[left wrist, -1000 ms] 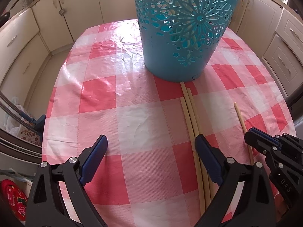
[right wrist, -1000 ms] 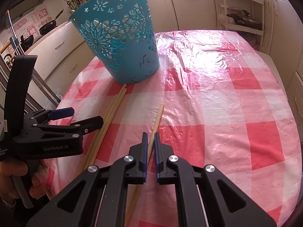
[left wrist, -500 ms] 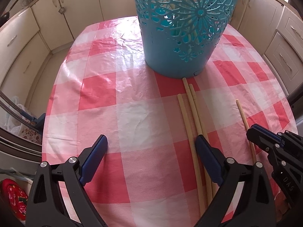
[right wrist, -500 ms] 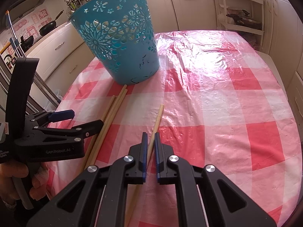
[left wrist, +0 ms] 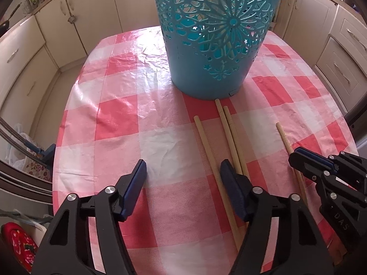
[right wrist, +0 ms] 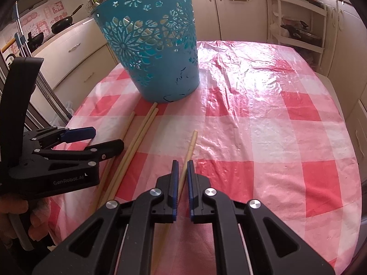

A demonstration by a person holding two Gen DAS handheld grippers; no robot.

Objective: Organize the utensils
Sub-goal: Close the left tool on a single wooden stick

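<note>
A teal cut-out basket (left wrist: 218, 45) (right wrist: 156, 57) stands at the far side of the pink checked tablecloth (left wrist: 119, 119). Several wooden chopsticks lie in front of it. In the left wrist view my left gripper (left wrist: 182, 171) hangs low over the cloth, its jaws closing. One chopstick (left wrist: 206, 146) lies between them, close to the right finger and not pressed. A pair of chopsticks (left wrist: 231, 133) runs behind that finger. My right gripper (right wrist: 181, 167) (left wrist: 296, 158) is shut on a fourth chopstick (right wrist: 191, 142) that lies on the cloth. The left gripper (right wrist: 106, 138) shows at the left of the right wrist view.
Cream cabinets (left wrist: 45, 45) ring the table on all sides. The table's left edge (left wrist: 57, 160) drops to the floor, where a red patterned thing (left wrist: 18, 247) lies. A white shelf rack (right wrist: 298, 23) stands at the back right. A hand (right wrist: 13, 210) holds the left gripper.
The left gripper's jaws have narrowed. One chopstick has slid left, away from the pair, and now lies apart between the jaws. The right gripper has kept still on its chopstick.
</note>
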